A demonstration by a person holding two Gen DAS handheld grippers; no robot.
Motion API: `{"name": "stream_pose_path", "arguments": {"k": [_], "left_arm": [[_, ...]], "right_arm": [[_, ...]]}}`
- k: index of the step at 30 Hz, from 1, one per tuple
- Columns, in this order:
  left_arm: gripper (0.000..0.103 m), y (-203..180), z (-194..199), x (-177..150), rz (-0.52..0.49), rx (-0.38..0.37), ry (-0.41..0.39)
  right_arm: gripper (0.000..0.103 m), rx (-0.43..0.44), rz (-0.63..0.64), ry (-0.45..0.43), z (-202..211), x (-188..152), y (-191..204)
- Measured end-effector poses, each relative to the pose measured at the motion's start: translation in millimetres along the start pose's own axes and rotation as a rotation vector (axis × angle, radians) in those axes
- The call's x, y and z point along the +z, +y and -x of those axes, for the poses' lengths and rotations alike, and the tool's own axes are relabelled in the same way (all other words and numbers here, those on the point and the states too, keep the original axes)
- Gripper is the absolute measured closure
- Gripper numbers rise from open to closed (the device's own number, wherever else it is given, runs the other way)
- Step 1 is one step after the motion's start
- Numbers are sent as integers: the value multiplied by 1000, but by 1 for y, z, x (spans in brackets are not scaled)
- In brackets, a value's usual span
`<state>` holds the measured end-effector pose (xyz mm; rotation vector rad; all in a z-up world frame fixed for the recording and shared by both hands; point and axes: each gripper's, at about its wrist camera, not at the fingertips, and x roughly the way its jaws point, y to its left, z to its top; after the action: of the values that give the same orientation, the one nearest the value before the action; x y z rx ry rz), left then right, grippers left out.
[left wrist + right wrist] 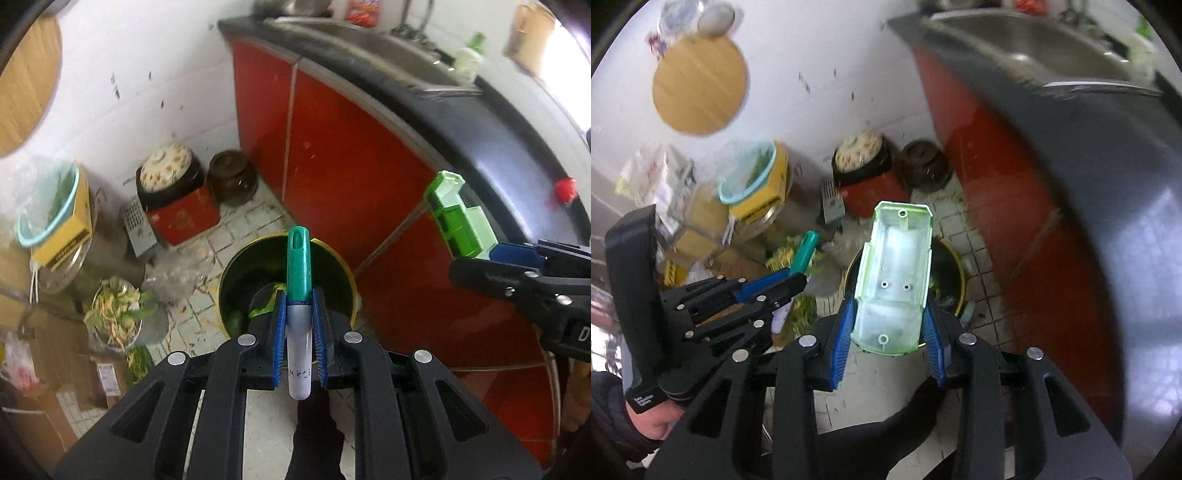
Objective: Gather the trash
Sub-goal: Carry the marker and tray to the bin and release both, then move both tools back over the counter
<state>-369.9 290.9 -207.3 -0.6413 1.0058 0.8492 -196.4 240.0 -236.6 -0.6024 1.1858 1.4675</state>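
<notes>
My left gripper (298, 295) is shut on a white marker with a teal cap (298, 280) and holds it above a round black trash bin with a yellow rim (236, 273) that has green scraps inside. My right gripper (891, 314) is shut on a light green plastic box (897, 273) and holds it over the same bin (956, 273). The right gripper with the green box (458, 218) shows at the right of the left wrist view. The left gripper (792, 277) with the marker (805, 251) shows at the left of the right wrist view.
Red cabinets (332, 166) under a dark counter with a steel sink (369, 40) stand to the right. On the tiled floor are a red box with a pot (177, 192), a brown jar (232, 177), a bowl of vegetable scraps (114, 314), a teal basket (48, 206) and cardboard boxes.
</notes>
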Motion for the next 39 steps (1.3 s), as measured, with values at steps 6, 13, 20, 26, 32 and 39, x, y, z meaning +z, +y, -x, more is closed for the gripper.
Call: {"name": "stream_pose_path", "arguments": {"k": [6,13,20,26,32,39], "left_arm": [[90,20,-35,4,-1,-10,20],[83,22,-55,6,-51,-40,43],[36,26,-48,4,-70,-14,20],[26,19,-33,4,-89,8,11],[14,-27,8,16,-193,6,-43],[11,-146,54,33,-404,-123,-133]], "right_arm": [[67,-17,22,78,-50,12,9],[57,-36,44,110,-70,26,10],[26,-52,61,88,-62,27,2],[26,-62,53,64,-29,18,-8],[21,-105,-64,-53,56,-1,-44],[17,-268,-260,-256,194,-68,-117]]}}
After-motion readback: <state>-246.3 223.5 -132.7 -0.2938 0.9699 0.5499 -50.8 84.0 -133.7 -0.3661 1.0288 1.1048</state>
